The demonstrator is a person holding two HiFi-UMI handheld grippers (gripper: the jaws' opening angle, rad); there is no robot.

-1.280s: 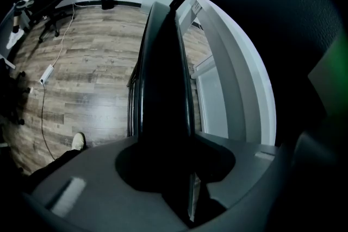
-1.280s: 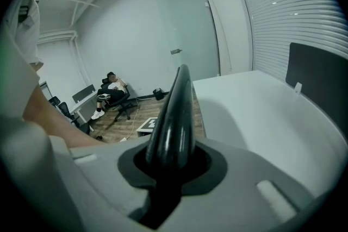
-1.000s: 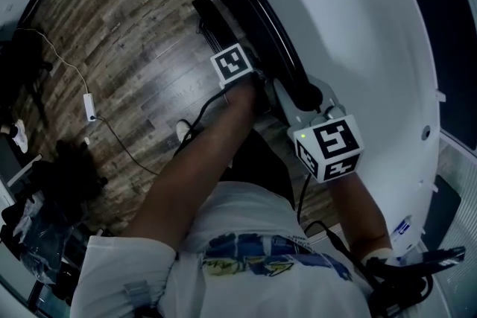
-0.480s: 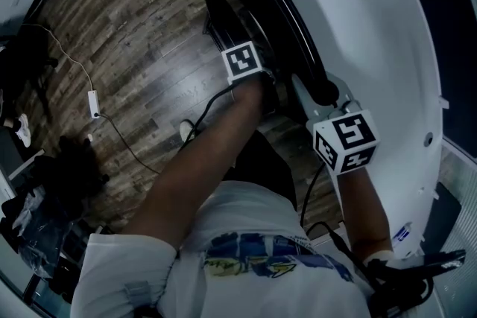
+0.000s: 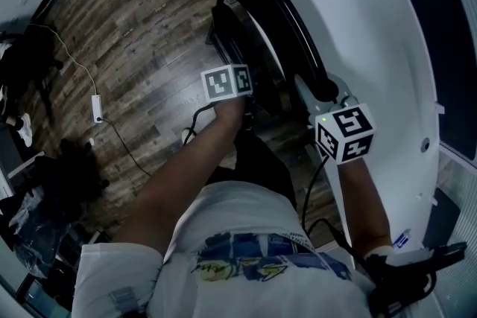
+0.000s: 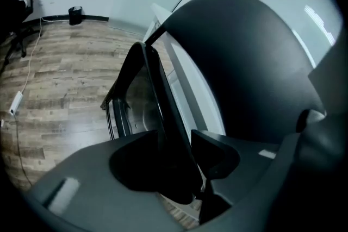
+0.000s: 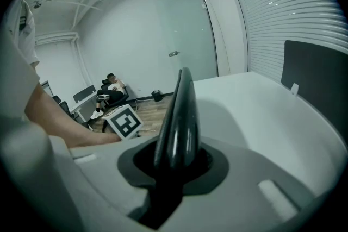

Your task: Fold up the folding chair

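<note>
The folding chair is seen upright on the wooden floor, just beside the curved edge of the white table, which fills the right of the scene. Whether chair and table touch cannot be told. The chair's black rounded backrest is turned towards the table, and its thin dark seat panel is drawn in close against the frame.

The left gripper is held at the near, lower part of the chair. Its jaws are seen apart and have just been opening. A slim black edge of the chair is still caught between them, with a gap shown on the right-hand side, so no pressure is applied. Its marker cube is seen in the head view above the person's left forearm.

The right gripper is held further right, at the near end of the backrest's top rim. Its jaws are clamped on that glossy black rim, which is seated in the dark hollow between them. Its marker cube is shown lying over the table's edge.

On the far left of the floor a thin white cable is laid. In the right gripper view a seated person is made out far off by the wall.
</note>
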